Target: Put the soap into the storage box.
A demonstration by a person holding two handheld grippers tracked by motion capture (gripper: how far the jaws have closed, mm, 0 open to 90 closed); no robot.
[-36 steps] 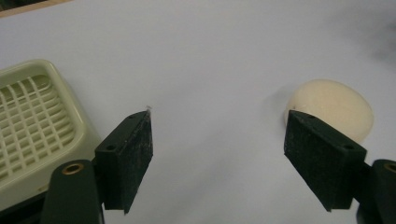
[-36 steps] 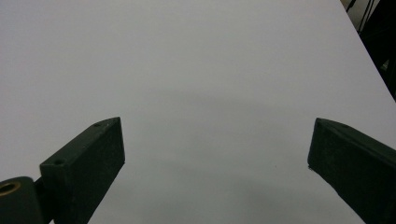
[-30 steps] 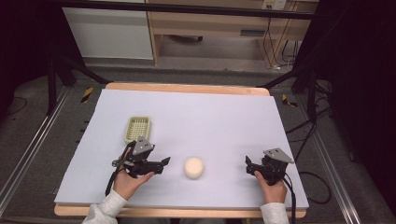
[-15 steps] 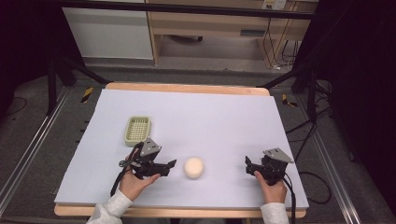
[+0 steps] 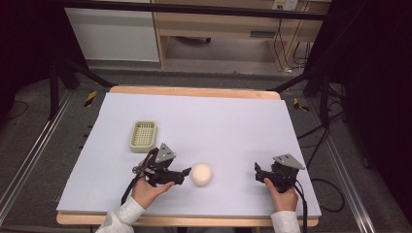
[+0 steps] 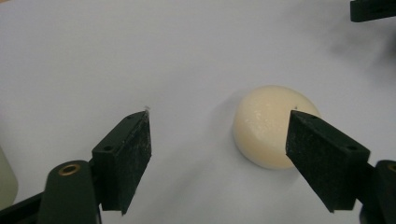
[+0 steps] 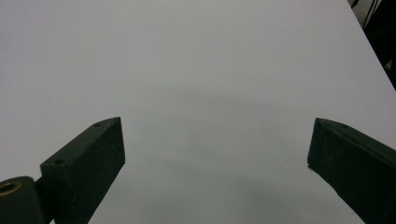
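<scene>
Where the left tool's [image 5: 187, 174] far jaw crosses in front of it in the left gripper view, the lower right edge of the cream ball [image 6: 273, 126] is cut off, so I cannot tell whether that jaw touches it. The near jaw stands clear of it with bare tabletop between, so the tool is spread wide and holds nothing. From above, the ball [image 5: 201, 174] sits on the white tabletop [image 5: 218, 121] at about six o'clock from its middle, just at three o'clock of the left tool's tips.

At ten o'clock from the ball lies a small pale green basket [image 5: 143, 135], a ribbed tray with low walls; its inside looks bare, though the mesh floor is too small to read closely.

Over at three o'clock from the ball, well apart, the right tool [image 5: 257, 172] rests low in the person's right hand [image 5: 283, 196]. Its own view shows both jaws set wide with plain tabletop between them. Both sleeves are cropped by the bottom edge.
</scene>
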